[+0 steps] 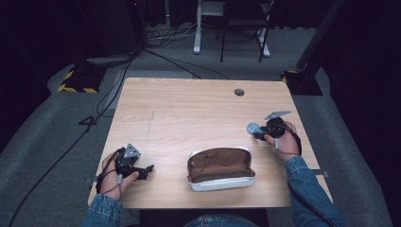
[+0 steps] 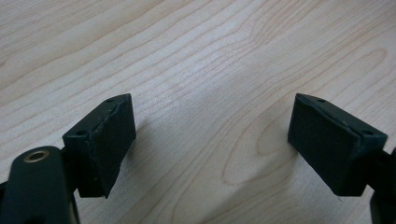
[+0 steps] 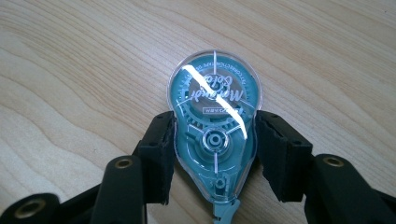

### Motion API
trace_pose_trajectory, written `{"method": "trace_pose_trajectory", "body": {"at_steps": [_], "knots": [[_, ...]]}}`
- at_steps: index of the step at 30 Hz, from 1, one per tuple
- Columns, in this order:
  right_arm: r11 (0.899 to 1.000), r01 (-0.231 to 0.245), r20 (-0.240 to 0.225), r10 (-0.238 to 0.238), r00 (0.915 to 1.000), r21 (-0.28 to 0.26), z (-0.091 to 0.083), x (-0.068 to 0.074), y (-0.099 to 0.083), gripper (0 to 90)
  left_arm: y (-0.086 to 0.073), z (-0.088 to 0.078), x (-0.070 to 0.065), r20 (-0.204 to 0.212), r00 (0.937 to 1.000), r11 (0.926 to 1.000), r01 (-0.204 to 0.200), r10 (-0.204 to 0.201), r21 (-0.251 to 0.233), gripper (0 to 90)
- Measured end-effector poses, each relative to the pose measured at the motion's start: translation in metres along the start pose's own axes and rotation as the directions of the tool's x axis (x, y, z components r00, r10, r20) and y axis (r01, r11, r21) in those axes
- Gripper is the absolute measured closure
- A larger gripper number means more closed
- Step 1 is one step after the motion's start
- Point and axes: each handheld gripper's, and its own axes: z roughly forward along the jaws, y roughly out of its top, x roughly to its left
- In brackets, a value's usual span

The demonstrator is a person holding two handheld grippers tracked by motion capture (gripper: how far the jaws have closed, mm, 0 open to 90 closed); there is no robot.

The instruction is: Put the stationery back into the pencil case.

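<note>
1. Black jaws of my right gripper (image 3: 214,154) sit nearest the lens, their pads pressed on both flanks of a teal correction-tape dispenser (image 3: 214,135), so I am pinching it.
2. That dispenser lies flat on the wooden table (image 1: 189,109), near its right edge as the high view shows it (image 1: 253,127), well apart from the open pencil case (image 1: 221,168) at the front middle.
3. Step in hand, as I judge it: the grasp is made and the lift has not begun, since the dispenser looks to be resting on the wood.
4. Next move, I reckon, calls for raising it level, carrying it across to the case, and lowering it into the brown lining without catching the pale rim.
5. Over on the other side, my left gripper (image 1: 142,169) hangs low over bare table just left of the case, jaws spread wide with nothing between them; it could steady the case if the case slides.
6. Writing: the clear cover carries a scripted brand that reads mirrored from my side; I cannot make it out for sure. Small print around the reel seems to include "correction tape", and a tiny line below is too small to read.
</note>
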Motion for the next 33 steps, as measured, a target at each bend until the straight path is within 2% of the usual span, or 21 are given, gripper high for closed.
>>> {"method": "trace_pose_trajectory", "body": {"at_steps": [7, 17, 26, 33], "knots": [[1.000, -0.011, 0.007, 0.011, 0.9999, 0.009, -0.002, 0.002, 0.001, 50.4, -0.001, 0.002, 0.000, 0.004, 0.9999, 0.9998, 0.012, -0.012, -0.017, 13.0], [1.000, 0.006, 0.011, -0.006, 0.9999, 0.008, -0.007, 0.006, 0.005, 50.4, -0.002, 0.002, -0.002, -0.012, 0.9995, 0.9994, 0.028, -0.028, -0.021, 12.9], [1.000, 0.012, 0.019, -0.012, 0.9998, -0.016, -0.024, 0.009, 0.011, 50.4, -0.002, 0.002, -0.002, -0.010, 0.9996, 0.9995, 0.026, -0.026, -0.020, 12.4], [0.999, 0.035, 0.018, -0.034, 0.9993, -0.036, -0.039, 0.017, 0.019, 50.4, 0.000, 0.004, -0.002, -0.009, 0.9997, 0.9997, 0.023, -0.023, -0.008, 7.3]]}}
